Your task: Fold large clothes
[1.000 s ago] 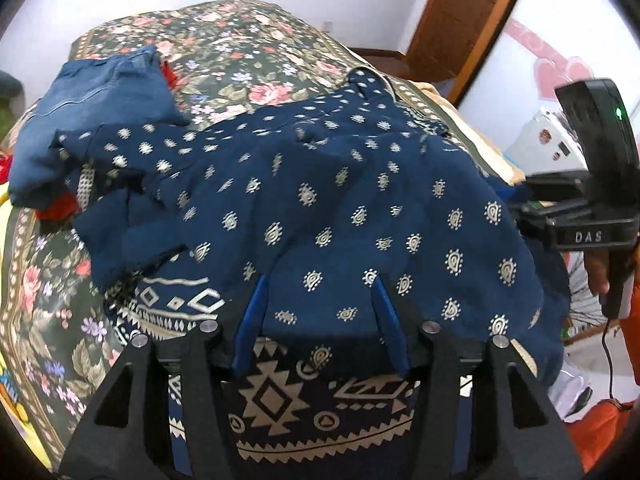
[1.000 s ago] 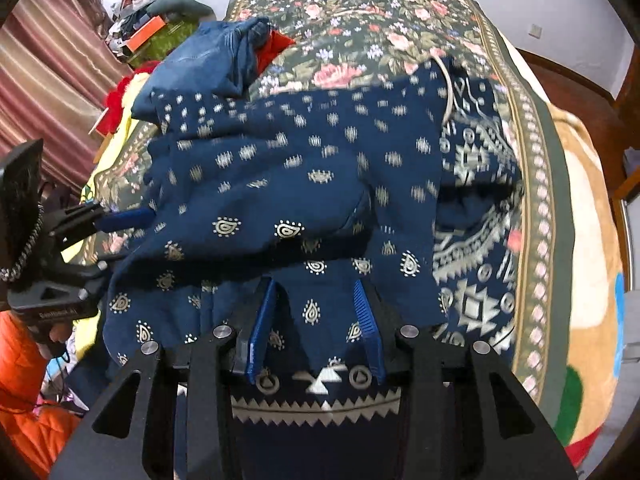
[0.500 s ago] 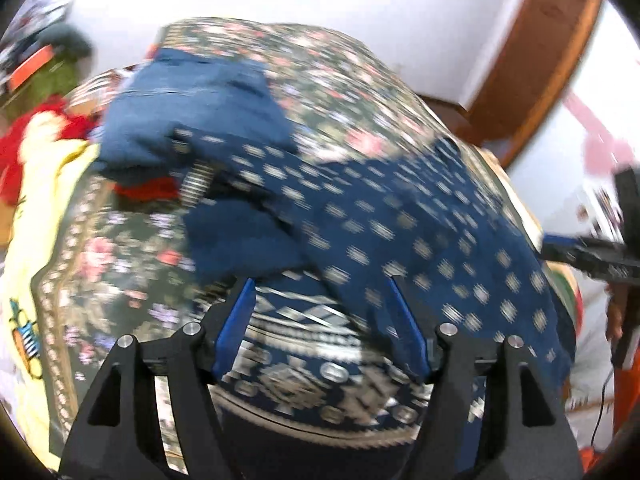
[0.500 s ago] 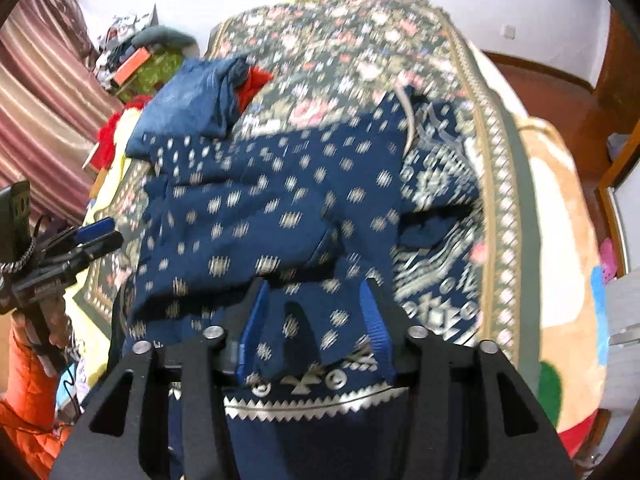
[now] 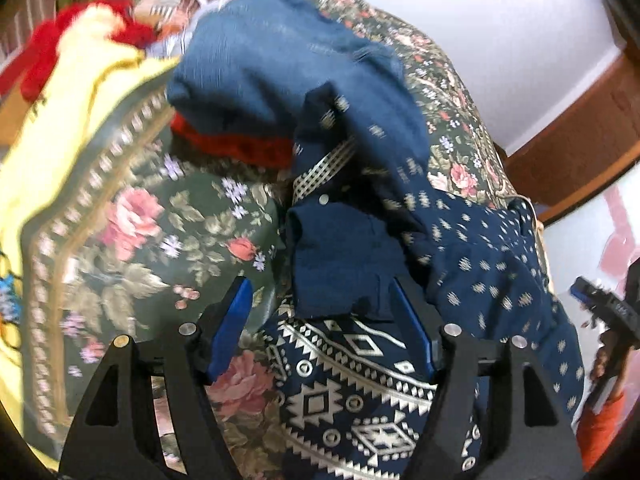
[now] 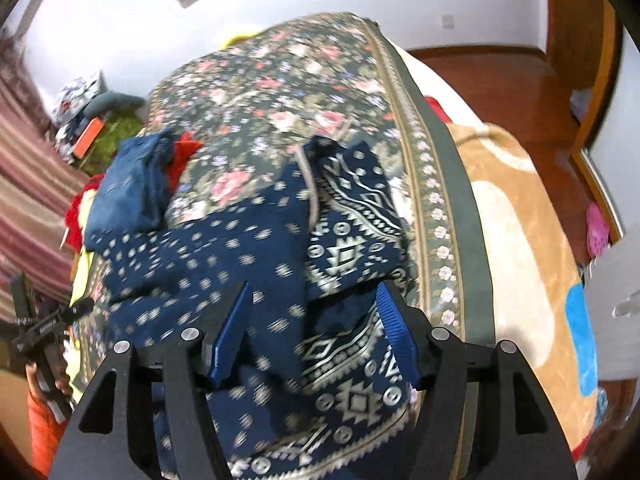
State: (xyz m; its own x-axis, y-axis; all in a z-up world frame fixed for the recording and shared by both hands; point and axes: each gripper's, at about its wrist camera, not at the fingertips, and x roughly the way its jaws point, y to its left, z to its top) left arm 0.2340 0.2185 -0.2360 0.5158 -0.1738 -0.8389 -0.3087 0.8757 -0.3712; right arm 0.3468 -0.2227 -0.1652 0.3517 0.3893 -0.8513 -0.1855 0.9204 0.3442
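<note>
A: Status on the garment?

B: Large navy-blue cloth garment with small cream motifs and a white geometric border [image 5: 472, 264] lies crumpled on the dark green floral bedspread [image 5: 132, 224], toward the near edge of the bed. Partly folded over itself; border panel shows at the bottom of both views. A cream checked band [image 5: 324, 168] shows at the top of the rumpled part in the left view.

A: Left gripper?

B: Left gripper [image 5: 320, 320] jaws apart, and they have just been opening. A plain navy flap of the garment sits between the blue pads [image 5: 230, 328], but the left pad is over bare bedspread and presses on nothing. Not gripping.

A: Right?

B: Right gripper [image 6: 316, 332] also apart, jaws have just been opening, more so than the left. Garment lies under and between the pads; fabric looks loose, no pinch visible. View is motion-blurred.

A: Anything else on the bed?

B: Folded mid-blue denim-like piece [image 5: 280, 60] behind the garment, its edge touching the navy fabric, with a red knit item [image 5: 240, 144] under it. Yellow blanket [image 5: 52, 120] on the far left side. Tan fleece blanket [image 6: 516, 216] beside the bedspread on the right side in the right view.

A: Person?

B: Orange sleeve [image 6: 40, 432] at the frame edge, hand on the left gripper handle.
</note>
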